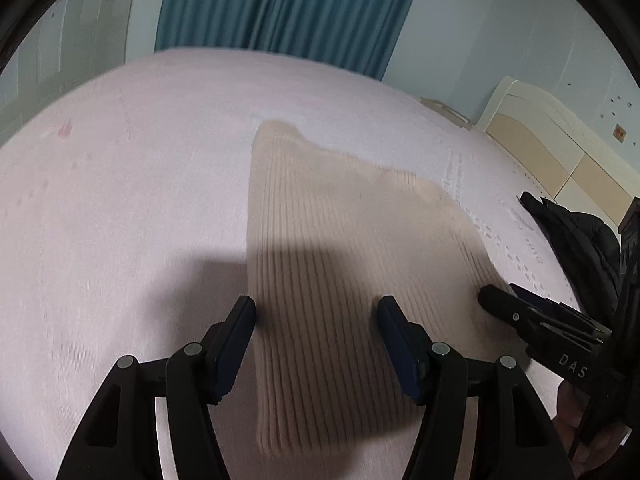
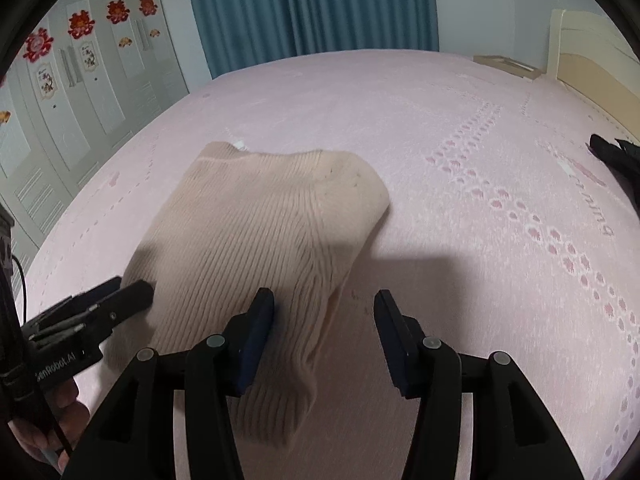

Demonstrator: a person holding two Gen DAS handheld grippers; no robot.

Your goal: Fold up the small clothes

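A beige ribbed knit garment (image 1: 328, 248) lies folded on the pink bed sheet (image 1: 120, 200). My left gripper (image 1: 316, 312) hovers open over its near part, with the knit showing flat between the two fingers and not pinched. In the right wrist view the same garment (image 2: 260, 232) spreads to the left of centre. My right gripper (image 2: 324, 304) is open at the garment's right edge; its left finger overlaps the knit and its right finger is over bare sheet. Each gripper also shows in the other's view: the right gripper (image 1: 504, 298) and the left gripper (image 2: 128, 286).
A black jacket (image 1: 580, 240) lies at the bed's right side, also visible as a dark jacket (image 2: 616, 156). A cream headboard (image 1: 540, 132) stands beyond it. A teal curtain (image 2: 312, 8) and a wardrobe (image 2: 80, 72) with red decorations lie past the bed. A hand (image 2: 52, 420) holds the left gripper.
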